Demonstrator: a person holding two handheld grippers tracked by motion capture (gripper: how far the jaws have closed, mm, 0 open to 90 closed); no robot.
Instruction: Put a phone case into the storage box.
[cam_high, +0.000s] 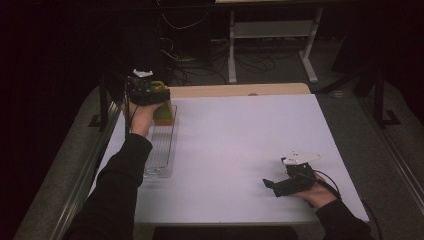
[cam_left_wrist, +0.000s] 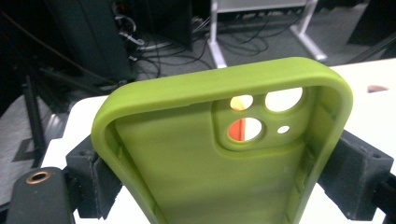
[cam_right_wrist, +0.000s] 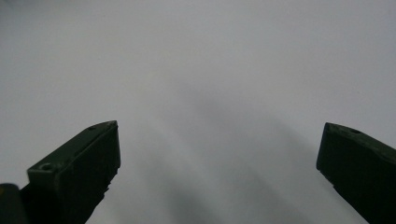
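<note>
My left gripper (cam_high: 149, 94) is at the table's far left, shut on a green phone case (cam_high: 161, 106). In the left gripper view the green phone case (cam_left_wrist: 187, 158) stands upright between the jaws, its hollow side towards the camera, and the pads (cam_left_wrist: 91, 179) press on its two long edges. Something orange (cam_left_wrist: 238, 129) shows through the camera cut-out; an orange edge (cam_high: 165, 120) also sits below the case over the clear rack (cam_high: 161, 147). Near the front right, my right gripper (cam_high: 272, 184) rests low over the white table, open, with nothing between its fingers (cam_right_wrist: 79, 163).
The clear ribbed rack runs along the left edge of the white table (cam_high: 240, 150). A strip of wooden tabletop (cam_high: 240, 90) lies at the far edge. Beyond it are a white stand (cam_high: 270, 30), cables on the floor and dark equipment.
</note>
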